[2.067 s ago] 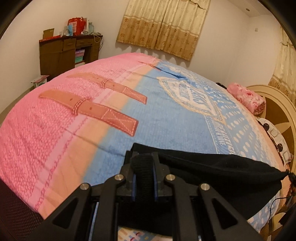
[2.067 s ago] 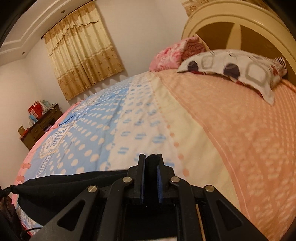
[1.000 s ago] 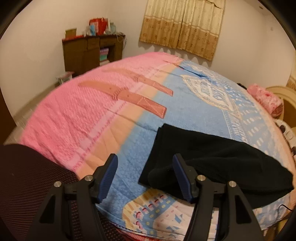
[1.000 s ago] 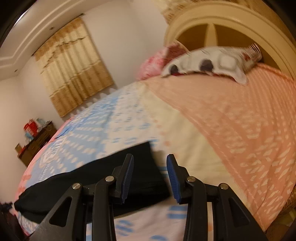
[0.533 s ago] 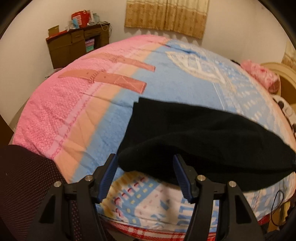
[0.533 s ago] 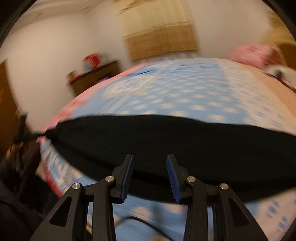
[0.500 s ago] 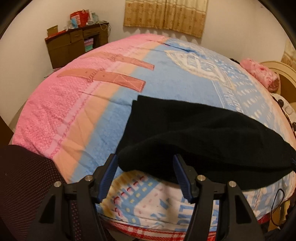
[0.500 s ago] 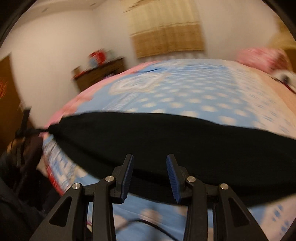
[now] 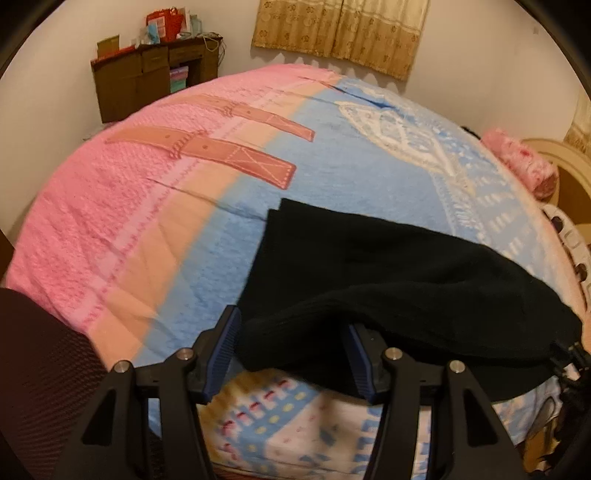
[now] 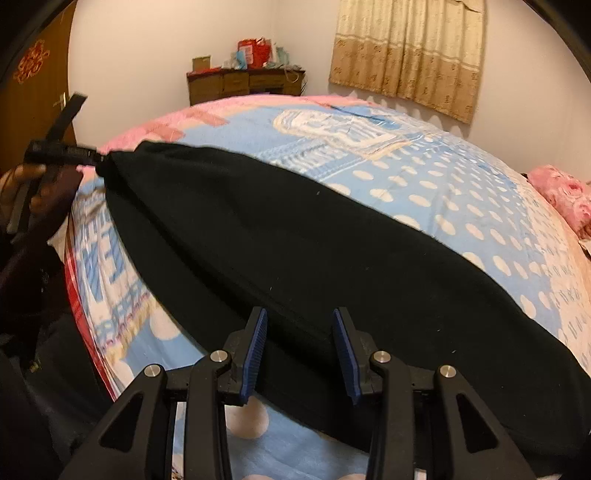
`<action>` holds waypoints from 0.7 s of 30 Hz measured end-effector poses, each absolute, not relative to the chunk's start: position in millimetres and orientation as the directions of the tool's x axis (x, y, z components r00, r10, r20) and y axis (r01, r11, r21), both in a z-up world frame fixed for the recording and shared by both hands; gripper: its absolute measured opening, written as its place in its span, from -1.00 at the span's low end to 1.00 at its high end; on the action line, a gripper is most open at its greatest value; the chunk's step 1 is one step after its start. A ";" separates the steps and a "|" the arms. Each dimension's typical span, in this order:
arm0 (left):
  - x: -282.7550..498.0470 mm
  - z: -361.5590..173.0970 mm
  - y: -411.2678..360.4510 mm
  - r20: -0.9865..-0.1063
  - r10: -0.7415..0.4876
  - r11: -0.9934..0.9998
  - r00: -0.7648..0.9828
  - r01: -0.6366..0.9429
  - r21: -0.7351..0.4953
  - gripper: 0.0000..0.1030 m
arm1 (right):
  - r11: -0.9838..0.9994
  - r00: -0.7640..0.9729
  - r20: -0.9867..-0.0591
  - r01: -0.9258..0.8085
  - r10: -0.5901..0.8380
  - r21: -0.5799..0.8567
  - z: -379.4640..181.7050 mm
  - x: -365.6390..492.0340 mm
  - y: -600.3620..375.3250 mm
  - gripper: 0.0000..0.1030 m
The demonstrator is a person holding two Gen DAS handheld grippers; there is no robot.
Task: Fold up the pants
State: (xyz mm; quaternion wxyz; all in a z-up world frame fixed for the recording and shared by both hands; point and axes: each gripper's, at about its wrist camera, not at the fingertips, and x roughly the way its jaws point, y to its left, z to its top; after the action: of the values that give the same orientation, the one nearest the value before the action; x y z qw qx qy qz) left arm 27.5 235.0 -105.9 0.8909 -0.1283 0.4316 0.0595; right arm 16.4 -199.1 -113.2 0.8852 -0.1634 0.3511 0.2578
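The black pants (image 9: pixel 388 266) lie in a long folded strip near the front edge of the bed, also in the right wrist view (image 10: pixel 295 240). My left gripper (image 9: pixel 291 354) is open, its blue pads on either side of the pants' near rolled edge. My right gripper (image 10: pixel 299 350) is open, just above the pants' near edge at the other end. In the right wrist view the left gripper (image 10: pixel 62 155) shows at the far left tip of the pants.
The pink, orange and blue bedspread (image 9: pixel 147 206) covers the bed. A wooden cabinet (image 9: pixel 147 85) stands by the far wall under curtains (image 9: pixel 343 33). A pink pillow (image 9: pixel 524 166) lies by the headboard. A dark chair back (image 9: pixel 40 387) is at lower left.
Both grippers went from shut on the pants to open. The pants were laid on the bed. The right gripper swung round to look along the pants towards the left one.
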 end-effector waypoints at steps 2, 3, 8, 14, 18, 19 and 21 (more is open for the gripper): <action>29.5 -108.6 232.1 -0.785 0.006 0.962 0.619 -0.217 -0.164 0.12 | 0.809 0.630 -0.707 -0.571 0.320 -0.142 -116.8 17.8 -196.0 -0.25; 30.4 -109.6 231.4 -0.785 0.006 0.963 0.619 -0.215 -0.162 0.12 | 0.804 0.630 -0.710 -0.574 0.315 -0.153 -118.7 19.5 -193.8 -0.25; 34.7 -110.5 232.5 -0.781 -0.007 0.964 0.624 -0.205 -0.172 -0.39 | 0.785 0.612 -0.722 -0.599 0.323 -0.157 -120.7 24.7 -187.0 -0.87; 22.8 -84.4 231.1 -0.713 0.021 0.977 0.701 -0.167 -0.135 -0.55 | 0.778 0.589 -0.713 -0.621 0.381 -0.098 -107.0 13.9 -195.2 -0.92; 17.3 -79.9 229.6 -0.687 0.038 0.986 0.725 -0.138 -0.091 -0.52 | 0.760 0.581 -0.705 -0.643 0.408 -0.090 -104.0 1.4 -199.7 -0.92; 19.7 -85.4 229.3 -0.709 0.046 0.987 0.703 -0.139 -0.075 -0.42 | 0.755 0.571 -0.719 -0.648 0.397 -0.098 -109.8 0.1 -198.5 -0.92; 22.8 -98.1 232.1 -0.745 0.088 0.984 0.661 -0.172 -0.036 -0.24 | 0.753 0.571 -0.736 -0.645 0.364 -0.129 -120.7 -0.2 -195.7 -0.92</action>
State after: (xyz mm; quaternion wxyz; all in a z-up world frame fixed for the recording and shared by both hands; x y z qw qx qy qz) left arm 22.8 232.1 -98.1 0.9098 -0.0519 0.4056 0.0714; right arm -0.2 -195.7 -120.7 0.8645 -0.1959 0.3593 0.2918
